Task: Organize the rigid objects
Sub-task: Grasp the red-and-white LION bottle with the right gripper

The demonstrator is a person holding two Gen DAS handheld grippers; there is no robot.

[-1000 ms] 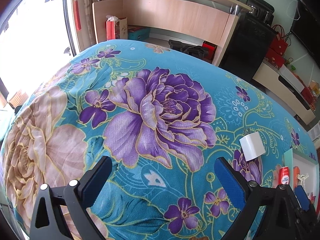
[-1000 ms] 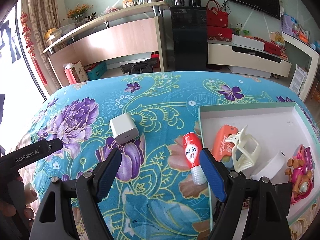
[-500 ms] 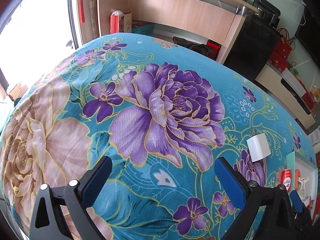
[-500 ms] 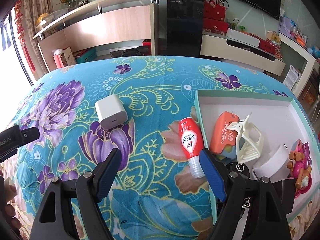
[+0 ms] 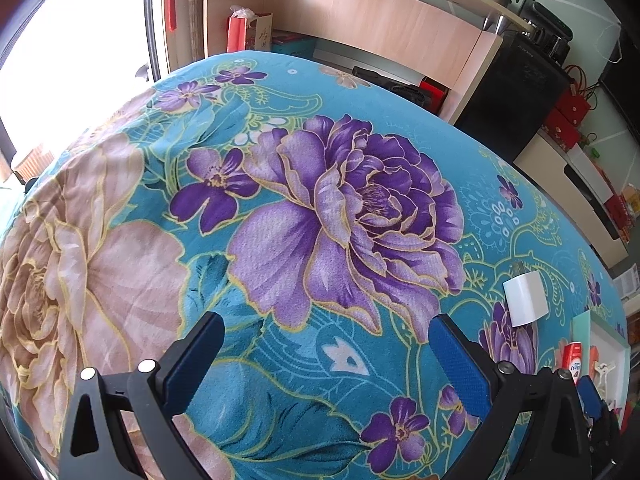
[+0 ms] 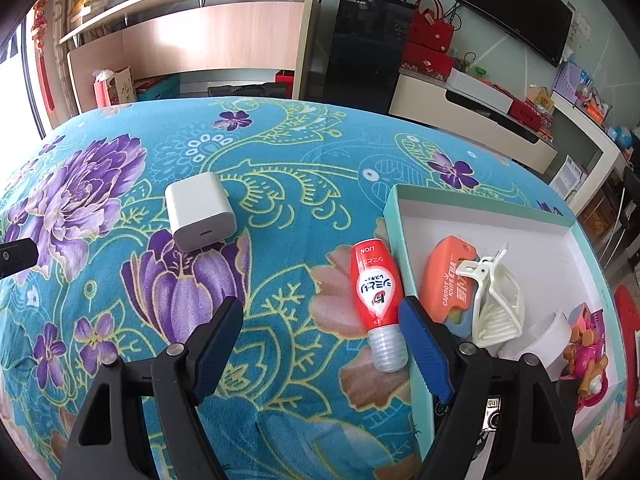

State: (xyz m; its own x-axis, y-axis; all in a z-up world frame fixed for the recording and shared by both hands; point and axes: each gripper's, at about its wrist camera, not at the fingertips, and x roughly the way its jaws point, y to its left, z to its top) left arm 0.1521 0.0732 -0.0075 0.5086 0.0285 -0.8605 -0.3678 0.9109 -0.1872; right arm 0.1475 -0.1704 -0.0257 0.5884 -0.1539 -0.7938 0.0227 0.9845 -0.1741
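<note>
A red bottle with a clear cap [image 6: 376, 300] lies on the floral cloth just left of the mint-edged white tray [image 6: 480, 205]. My right gripper [image 6: 320, 340] hovers open above the cloth, its right finger close beside the bottle's cap, nothing between the pads. A white charger cube [image 6: 199, 211] rests further left. Inside the tray lie an orange knife case [image 6: 446, 276], a cream hair claw [image 6: 496, 304], a white roll [image 6: 540, 338] and a pink toy [image 6: 586, 360]. My left gripper [image 5: 324, 356] is open over bare cloth; the charger [image 5: 525, 300] and bottle [image 5: 575, 360] sit to its right.
The table's round far edge drops toward a wooden shelf unit [image 6: 192, 40], a black cabinet [image 6: 364, 44] and a low TV stand [image 6: 472, 120]. A bright window [image 5: 60, 60] is on the left. The left gripper's tip [image 6: 16, 258] shows at the right view's left edge.
The right gripper has sunk and come nearer the bottle and tray, which now look larger. The left view has rolled slightly, its gripper staying over the same cloth.
</note>
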